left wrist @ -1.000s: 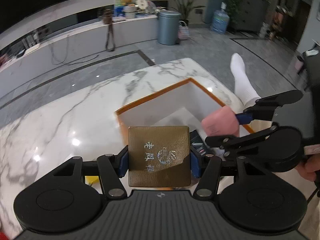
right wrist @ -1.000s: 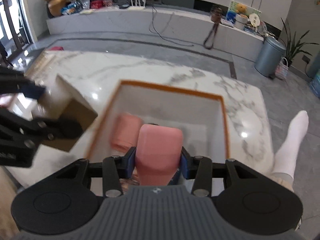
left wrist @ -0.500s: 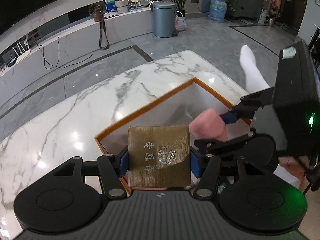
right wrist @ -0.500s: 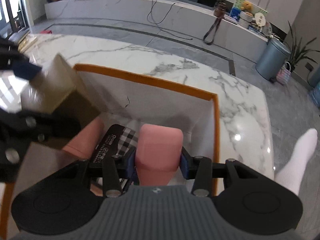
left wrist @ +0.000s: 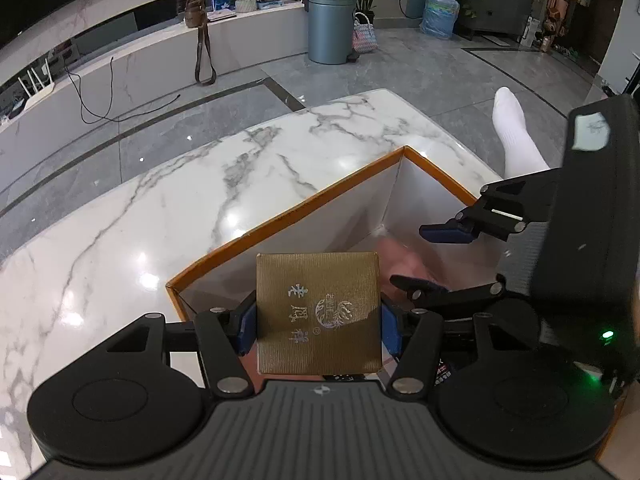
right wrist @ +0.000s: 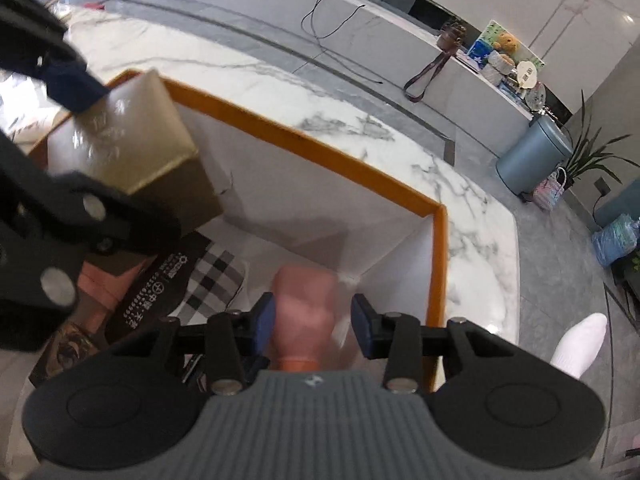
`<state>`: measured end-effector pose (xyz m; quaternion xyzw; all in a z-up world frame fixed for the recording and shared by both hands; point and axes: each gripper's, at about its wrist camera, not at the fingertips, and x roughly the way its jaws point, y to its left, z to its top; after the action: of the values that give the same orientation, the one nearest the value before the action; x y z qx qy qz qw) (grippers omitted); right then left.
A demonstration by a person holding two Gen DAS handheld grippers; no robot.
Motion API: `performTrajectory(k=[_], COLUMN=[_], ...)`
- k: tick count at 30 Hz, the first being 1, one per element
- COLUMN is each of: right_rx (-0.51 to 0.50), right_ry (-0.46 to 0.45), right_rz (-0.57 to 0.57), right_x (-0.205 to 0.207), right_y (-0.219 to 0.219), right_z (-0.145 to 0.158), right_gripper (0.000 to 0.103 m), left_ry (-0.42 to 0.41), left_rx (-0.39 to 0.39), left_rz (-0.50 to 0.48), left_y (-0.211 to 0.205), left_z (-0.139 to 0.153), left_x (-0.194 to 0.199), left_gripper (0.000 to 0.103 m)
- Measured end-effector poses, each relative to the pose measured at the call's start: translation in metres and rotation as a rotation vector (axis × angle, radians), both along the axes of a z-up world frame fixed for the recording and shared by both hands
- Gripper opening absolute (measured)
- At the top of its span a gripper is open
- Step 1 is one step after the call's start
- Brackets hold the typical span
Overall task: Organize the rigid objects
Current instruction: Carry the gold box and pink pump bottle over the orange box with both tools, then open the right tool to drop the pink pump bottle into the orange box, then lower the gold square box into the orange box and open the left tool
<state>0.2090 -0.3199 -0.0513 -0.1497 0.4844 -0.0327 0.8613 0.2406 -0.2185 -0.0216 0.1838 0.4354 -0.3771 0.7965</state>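
Left wrist view: the left gripper (left wrist: 318, 316) clamps a square gold textured box (left wrist: 318, 314) at lower centre, over the near orange rim of the white open carton (left wrist: 280, 222).

Right wrist view: the right gripper (right wrist: 313, 322) stands spread, pads clear of the blurred pink rounded case (right wrist: 306, 312) inside the carton's right corner, white floor free behind it.

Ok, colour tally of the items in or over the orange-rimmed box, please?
Gold: 1, gold box in the left tool.
Pink: 2, blurred pink item, second pink item.
Black: 1, black printed box.
Dark patterned: 1, patterned item.
Total: 5.
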Motion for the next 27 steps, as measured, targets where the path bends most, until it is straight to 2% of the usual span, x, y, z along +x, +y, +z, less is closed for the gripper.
performTrajectory(k=[3,6,10,11,13,14,15,17,21,27], right_rx=[0.04,0.093,0.179,0.206,0.25,0.257,0.252,0.267,0.356,0.343], right_ry=[-0.036,-0.104,-0.234,-0.256,-0.285,-0.292,-0.294,-0.295,-0.319,-0.331], right_rz=[-0.03,-0.086,-0.22,-0.245,-0.278,-0.282,-0.287,-0.301,-0.341,-0.342], right_x=[-0.009,-0.022,-0.047,-0.051,-0.058,-0.06,-0.061,-0.062,-0.067,-0.069], right_y=[-0.007,-0.017,-0.033,-0.036,-0.041,-0.041,-0.041,-0.044,-0.056,-0.051], right_z=[0.008,0.017,0.035,0.037,0.04,0.039,0.038,0.035,0.038,0.037], right_gripper=[0.029,0.029,0.028,0.024,0.022,0.021,0.015,0.012,0.011,0.012], left_ry=[0.01,0.04,0.102,0.115,0.139,0.145,0.147,0.146,0.17,0.158], left_rx=[-0.01,-0.026,-0.054,-0.055,-0.053,-0.047,-0.037,-0.01,0.017,0.109], left_rz=[0.012,0.047,0.125,0.137,0.153,0.151,0.152,0.173,0.203,0.269], left_y=[-0.001,-0.003,-0.01,-0.013,-0.02,-0.023,-0.027,-0.035,-0.044,-0.059], left_z=[0.002,0.003,-0.001,-0.002,-0.006,-0.008,-0.01,-0.014,-0.024,-0.041], left_x=[-0.001,0.002,0.009,0.009,0.007,0.006,0.004,0.003,0.003,0.008], left_gripper=[0.067,0.067,0.067,0.067,0.067,0.067,0.067,0.067,0.067,0.067])
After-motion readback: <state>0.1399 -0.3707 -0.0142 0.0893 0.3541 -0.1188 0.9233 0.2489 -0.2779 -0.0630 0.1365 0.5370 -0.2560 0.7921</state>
